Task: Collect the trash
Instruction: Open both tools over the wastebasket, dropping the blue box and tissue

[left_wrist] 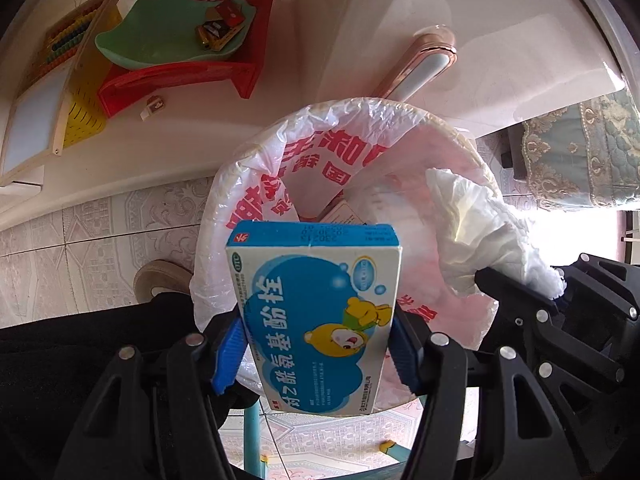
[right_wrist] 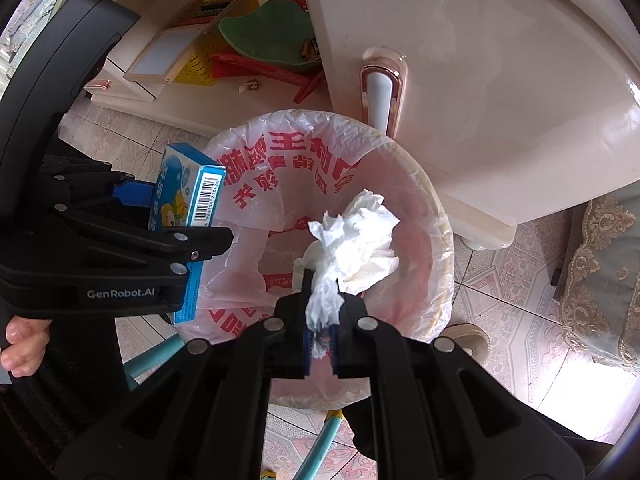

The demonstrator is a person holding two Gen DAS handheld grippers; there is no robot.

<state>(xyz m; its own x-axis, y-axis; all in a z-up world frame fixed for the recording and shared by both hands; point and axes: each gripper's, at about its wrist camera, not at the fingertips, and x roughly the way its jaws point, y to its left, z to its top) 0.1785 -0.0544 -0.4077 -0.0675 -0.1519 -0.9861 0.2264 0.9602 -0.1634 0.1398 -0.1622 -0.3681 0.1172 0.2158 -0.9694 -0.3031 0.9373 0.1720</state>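
My left gripper [left_wrist: 316, 344] is shut on a blue and white medicine box [left_wrist: 316, 320] with a cartoon bear, held over the near rim of the trash bin [left_wrist: 240, 184]. The bin is lined with a white plastic bag with red print [left_wrist: 332, 152]. My right gripper [right_wrist: 322, 324] is shut on a crumpled white tissue [right_wrist: 356, 236] and holds it above the bin's opening [right_wrist: 424, 200]. The box also shows in the right wrist view [right_wrist: 188, 200], at the bin's left rim. The tissue shows in the left wrist view [left_wrist: 480, 232] at the right.
A white cabinet with a rose-gold handle [left_wrist: 420, 68] stands just behind the bin. A red basket [left_wrist: 224, 12], a green bowl [left_wrist: 160, 36], a yellow basket [left_wrist: 86, 108] and an abacus board [left_wrist: 52, 92] lie on a low platform at the left. A shoe [left_wrist: 160, 280] sits beside the bin.
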